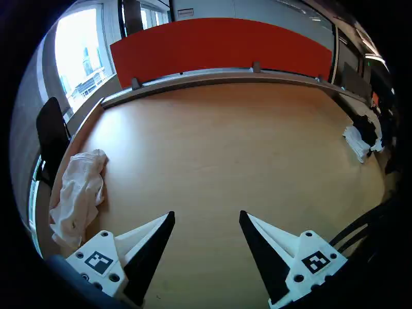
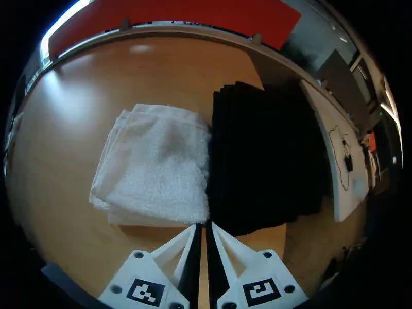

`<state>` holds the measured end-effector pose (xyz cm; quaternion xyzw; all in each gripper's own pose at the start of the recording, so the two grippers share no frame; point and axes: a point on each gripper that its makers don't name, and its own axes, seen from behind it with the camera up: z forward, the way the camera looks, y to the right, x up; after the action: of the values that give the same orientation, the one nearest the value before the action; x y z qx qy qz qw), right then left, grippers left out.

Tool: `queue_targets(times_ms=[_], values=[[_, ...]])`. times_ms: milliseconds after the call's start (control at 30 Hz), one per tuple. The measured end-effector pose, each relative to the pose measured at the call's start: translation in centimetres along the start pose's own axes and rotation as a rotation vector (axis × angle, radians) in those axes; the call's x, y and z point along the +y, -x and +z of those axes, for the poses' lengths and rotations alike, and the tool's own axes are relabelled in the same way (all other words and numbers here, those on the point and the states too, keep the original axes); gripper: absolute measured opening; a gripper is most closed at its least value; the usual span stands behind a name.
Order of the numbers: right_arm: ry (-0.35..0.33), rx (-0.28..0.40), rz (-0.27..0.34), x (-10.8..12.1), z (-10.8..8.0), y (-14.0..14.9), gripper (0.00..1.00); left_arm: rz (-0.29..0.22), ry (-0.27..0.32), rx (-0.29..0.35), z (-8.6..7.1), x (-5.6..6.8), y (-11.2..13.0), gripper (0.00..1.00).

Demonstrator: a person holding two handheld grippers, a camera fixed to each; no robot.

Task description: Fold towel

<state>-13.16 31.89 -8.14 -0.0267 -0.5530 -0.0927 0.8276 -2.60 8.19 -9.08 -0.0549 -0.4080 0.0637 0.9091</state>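
In the right gripper view a folded white towel (image 2: 154, 170) lies flat on the wooden table (image 2: 67, 118). A folded stack of black towels (image 2: 262, 159) lies against its right side. My right gripper (image 2: 204, 226) sits just short of the seam where the two stacks meet; its jaws are shut with nothing between them. In the left gripper view a crumpled pale towel (image 1: 80, 198) lies at the table's left edge. My left gripper (image 1: 206, 213) hovers open over bare wood to the right of it, holding nothing. Far right on that table (image 1: 221, 149) are the small white and black stacks (image 1: 359, 140).
A red partition (image 1: 221, 49) runs along the table's far edge. A black chair (image 1: 51, 134) stands by the left edge under a bright window (image 1: 80, 56). A white desk (image 2: 335, 154) with a black cable lies beyond the black stack.
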Motion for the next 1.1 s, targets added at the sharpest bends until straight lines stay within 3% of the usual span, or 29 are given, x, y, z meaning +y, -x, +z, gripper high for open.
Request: queue_targets(times_ms=[367,900,1000,1100], values=[[0.024,0.015,0.027,0.3,0.0,0.7,0.28,0.000,0.003,0.000,-0.1,0.2,0.1,0.93],[0.061,0.019,0.060,1.4,-0.3,1.3,0.31,0.004,0.006,0.004,-0.3,0.2,0.0,0.93],[0.066,0.022,0.063,1.5,-0.4,1.4,0.41,0.005,0.008,0.005,-0.4,0.1,0.0,0.93],[0.070,0.026,0.065,1.5,-0.6,1.4,0.59,0.005,0.009,0.006,-0.4,0.1,0.0,0.93]])
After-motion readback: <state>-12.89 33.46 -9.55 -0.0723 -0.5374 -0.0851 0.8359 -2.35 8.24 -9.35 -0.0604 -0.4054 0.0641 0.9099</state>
